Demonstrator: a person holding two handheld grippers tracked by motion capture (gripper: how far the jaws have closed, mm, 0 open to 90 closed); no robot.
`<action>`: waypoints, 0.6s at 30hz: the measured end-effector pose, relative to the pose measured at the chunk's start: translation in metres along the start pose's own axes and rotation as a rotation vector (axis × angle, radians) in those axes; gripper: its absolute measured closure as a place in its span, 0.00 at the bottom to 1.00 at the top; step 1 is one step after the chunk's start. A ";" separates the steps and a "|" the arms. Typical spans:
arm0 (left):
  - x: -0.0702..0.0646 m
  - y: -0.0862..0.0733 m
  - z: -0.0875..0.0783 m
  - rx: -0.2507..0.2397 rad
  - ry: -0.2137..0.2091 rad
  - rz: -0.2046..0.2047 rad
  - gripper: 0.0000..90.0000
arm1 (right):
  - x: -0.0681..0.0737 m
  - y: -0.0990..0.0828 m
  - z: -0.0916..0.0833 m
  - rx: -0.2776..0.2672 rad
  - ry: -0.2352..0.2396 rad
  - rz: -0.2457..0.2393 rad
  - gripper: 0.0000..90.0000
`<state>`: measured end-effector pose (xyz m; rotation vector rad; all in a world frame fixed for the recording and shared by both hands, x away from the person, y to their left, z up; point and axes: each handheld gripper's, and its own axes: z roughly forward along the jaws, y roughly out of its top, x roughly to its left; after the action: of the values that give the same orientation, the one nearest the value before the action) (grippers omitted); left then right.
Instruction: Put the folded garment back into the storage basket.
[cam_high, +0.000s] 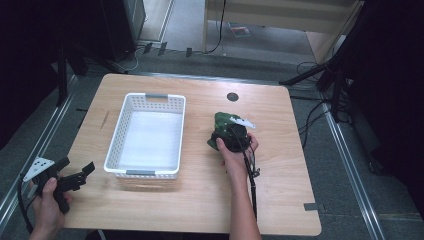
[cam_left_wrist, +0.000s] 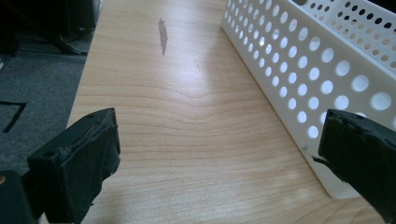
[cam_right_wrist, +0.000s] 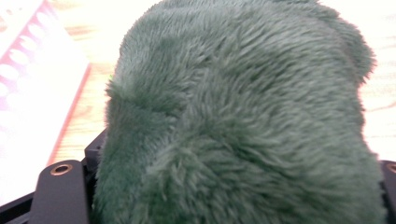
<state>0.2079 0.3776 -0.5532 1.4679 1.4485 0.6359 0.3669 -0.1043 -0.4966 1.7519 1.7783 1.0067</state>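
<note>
A green plush toy (cam_high: 222, 122) with a white tag (cam_high: 245, 121) lies on the wooden table (cam_high: 280, 190), right of centre. My right gripper (cam_high: 229, 134) is pushed onto its near side. In the right gripper view the green plush toy's fur (cam_right_wrist: 243, 121) covers both jaws. Their black mounts (cam_right_wrist: 60, 186) stand wide apart on either side of it, so the gripper is open around the toy. My left gripper (cam_high: 85, 172) is open and holds nothing. It hovers at the table's front left corner, aimed along the basket's left wall (cam_left_wrist: 299, 70).
A white perforated basket (cam_high: 116, 132) sits left of centre, with nothing in it. A round cable hole (cam_high: 232, 96) is near the table's far edge. Stand legs and cables lie on the floor around the table.
</note>
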 end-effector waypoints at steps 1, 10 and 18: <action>0.000 0.000 0.000 0.000 0.000 0.000 0.00 | 0.002 0.001 -0.002 -0.005 0.004 -0.006 0.25; 0.000 0.000 0.000 0.000 0.000 0.000 0.00 | 0.025 0.015 -0.018 -0.038 0.040 -0.027 0.25; 0.000 0.000 0.000 0.000 0.000 -0.001 0.00 | 0.047 0.024 -0.028 -0.055 0.065 -0.042 0.25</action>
<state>0.2078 0.3776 -0.5532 1.4671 1.4490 0.6348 0.3571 -0.0650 -0.4522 1.6597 1.8015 1.0967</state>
